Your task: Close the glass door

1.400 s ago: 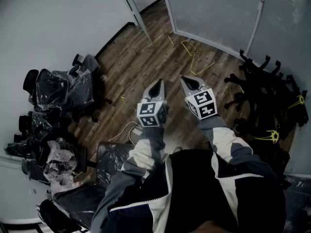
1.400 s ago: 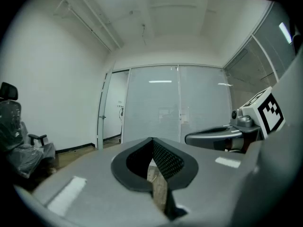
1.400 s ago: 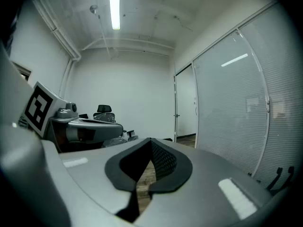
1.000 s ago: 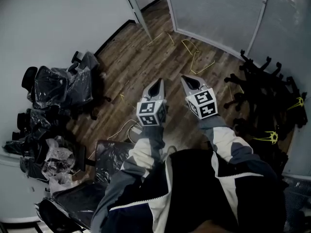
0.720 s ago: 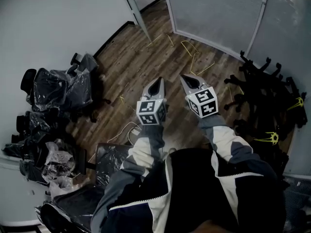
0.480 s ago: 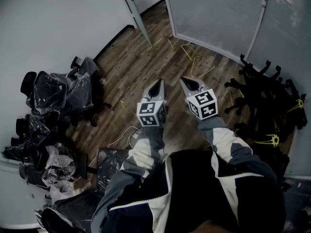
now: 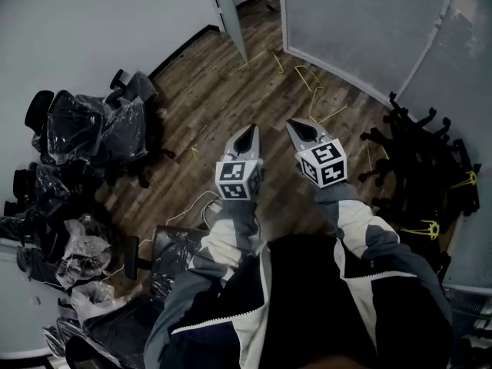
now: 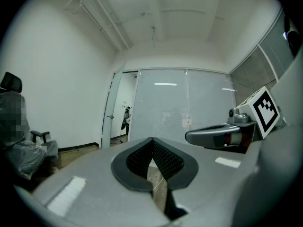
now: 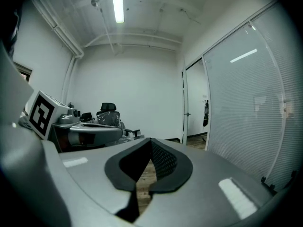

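Note:
The glass door [image 7: 230,12] stands open, its leaf swung into the room at the top of the head view. Beside it runs a frosted glass wall [image 7: 354,21]. In the left gripper view the door's edge [image 8: 108,113] borders the open doorway [image 8: 124,113] far ahead. The right gripper view shows that edge [image 9: 184,103] left of the frosted wall [image 9: 251,112]. My left gripper [image 7: 247,132] and right gripper [image 7: 296,126] are held side by side over the wood floor, well short of the door. Both are shut and hold nothing.
Plastic-wrapped office chairs [image 7: 92,121] crowd the left wall. Another wrapped chair [image 7: 173,256] stands close by my left side. Black chair bases [image 7: 419,152] are piled on the right. Yellow straps [image 7: 307,83] and a white cable [image 7: 196,206] lie on the floor.
The floor has slid back under me; the door and frosted wall are nearer. Both grippers stay side by side in front of my body, still shut.

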